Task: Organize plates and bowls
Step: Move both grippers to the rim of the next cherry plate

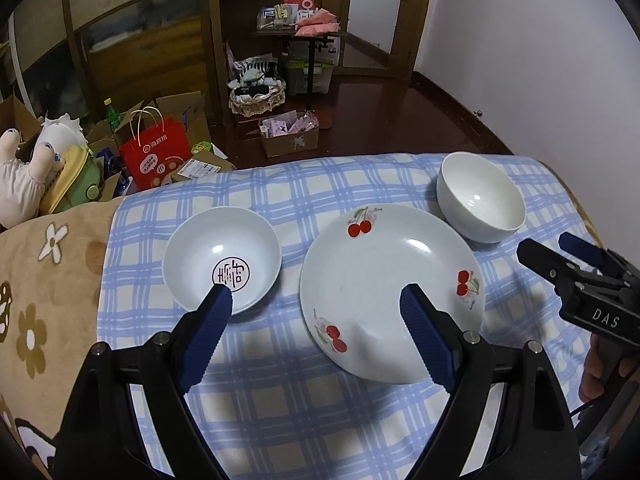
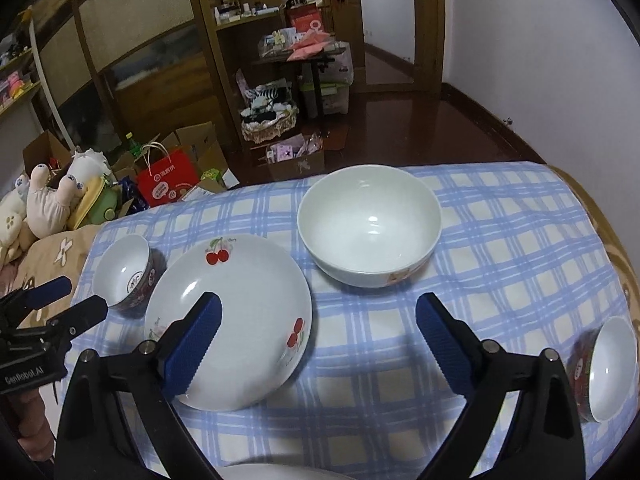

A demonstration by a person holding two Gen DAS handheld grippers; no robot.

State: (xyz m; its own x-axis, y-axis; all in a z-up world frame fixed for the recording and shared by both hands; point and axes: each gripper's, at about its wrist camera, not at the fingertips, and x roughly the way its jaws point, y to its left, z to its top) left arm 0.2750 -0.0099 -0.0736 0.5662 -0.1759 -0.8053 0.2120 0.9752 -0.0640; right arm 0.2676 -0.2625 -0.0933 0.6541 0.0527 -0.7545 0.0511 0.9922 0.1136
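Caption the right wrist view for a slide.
Open right gripper above checked cloth, between cherry plate and white bowl.

Two wrist fisheyes angled down, close over the cloth, sharing cherry plate (image 1: 384, 280) (image 2: 240, 312)

Both rigs look the same: the left gripper (image 1: 316, 300) and right gripper (image 2: 318, 312) have matte black angular frames with ribbed blue finger pads (image 1: 208, 332) and silver screws at the pivots. White lettering on the bodies reads "DAS" and "GenRobot.AI".
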